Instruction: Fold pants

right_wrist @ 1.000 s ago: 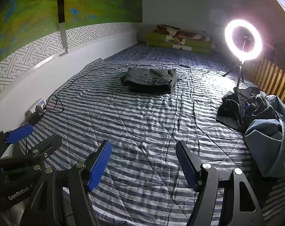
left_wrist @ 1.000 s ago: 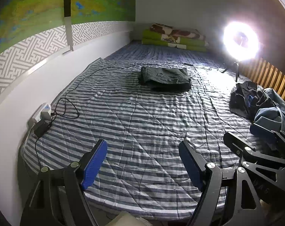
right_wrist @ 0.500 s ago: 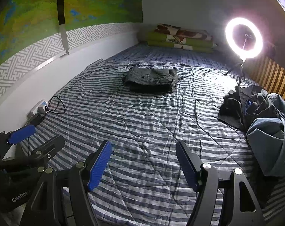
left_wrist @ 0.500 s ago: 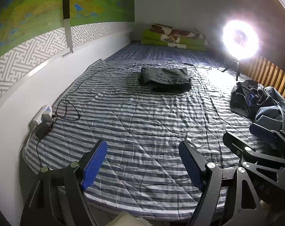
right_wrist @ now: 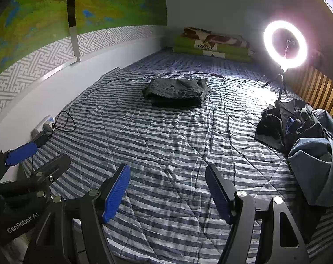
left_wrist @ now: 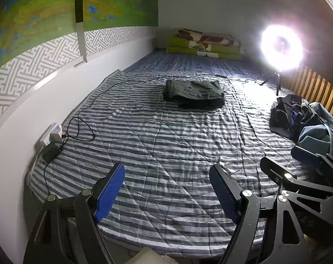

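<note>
Left wrist view, from nine o'clock across: a power strip [left_wrist: 50, 135] with a looped black cable [left_wrist: 82, 127] lies against the wall, the left gripper [left_wrist: 166, 192] hovers at six o'clock over the striped bed [left_wrist: 166, 136], fingers spread wide and empty. Folded dark pants [left_wrist: 194, 93] rest at twelve o'clock. Unfolded clothes [left_wrist: 307, 118] are heaped at three o'clock. In the right wrist view the right gripper [right_wrist: 167, 194] gapes equally wide, empty, below a ring light [right_wrist: 285, 44] at two o'clock.
</note>
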{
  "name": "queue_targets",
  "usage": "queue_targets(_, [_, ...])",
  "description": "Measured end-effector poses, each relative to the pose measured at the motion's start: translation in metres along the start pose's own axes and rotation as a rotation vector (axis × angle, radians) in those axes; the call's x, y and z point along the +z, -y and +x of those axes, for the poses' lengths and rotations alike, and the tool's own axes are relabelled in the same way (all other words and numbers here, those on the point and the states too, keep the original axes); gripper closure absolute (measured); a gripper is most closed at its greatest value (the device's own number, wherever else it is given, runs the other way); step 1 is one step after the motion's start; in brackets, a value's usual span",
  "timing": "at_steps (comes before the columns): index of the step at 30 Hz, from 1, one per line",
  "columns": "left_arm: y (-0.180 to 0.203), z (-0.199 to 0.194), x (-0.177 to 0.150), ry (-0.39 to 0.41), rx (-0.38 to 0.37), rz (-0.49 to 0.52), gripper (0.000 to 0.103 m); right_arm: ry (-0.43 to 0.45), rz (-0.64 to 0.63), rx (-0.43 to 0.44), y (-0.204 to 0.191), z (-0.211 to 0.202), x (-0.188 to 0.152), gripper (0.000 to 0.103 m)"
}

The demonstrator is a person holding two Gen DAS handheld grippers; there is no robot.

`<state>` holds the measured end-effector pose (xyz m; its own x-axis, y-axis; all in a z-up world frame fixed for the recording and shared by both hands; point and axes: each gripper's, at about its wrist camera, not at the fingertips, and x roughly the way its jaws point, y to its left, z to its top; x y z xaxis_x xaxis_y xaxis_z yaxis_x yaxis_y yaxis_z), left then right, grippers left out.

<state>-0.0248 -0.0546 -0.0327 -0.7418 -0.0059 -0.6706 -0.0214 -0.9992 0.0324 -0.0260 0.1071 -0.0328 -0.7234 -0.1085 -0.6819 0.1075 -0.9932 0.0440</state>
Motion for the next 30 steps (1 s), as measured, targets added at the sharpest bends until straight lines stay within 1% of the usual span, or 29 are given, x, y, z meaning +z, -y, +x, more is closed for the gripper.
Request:
queue_targets(19, [-0.0022,0.0020,-0.0014,-0.003,0.003,0.005,0.020,-0.004,-0.006,0.005,-0.0002,0.0007,-0.0015,0.036])
queue_targets(30, [-0.0039,0.0013,-0.0017,0.007,0.019,0.005,0.018,-0.007,-0.007,0.007,-0.0011,0.0007,-0.0022,0.036])
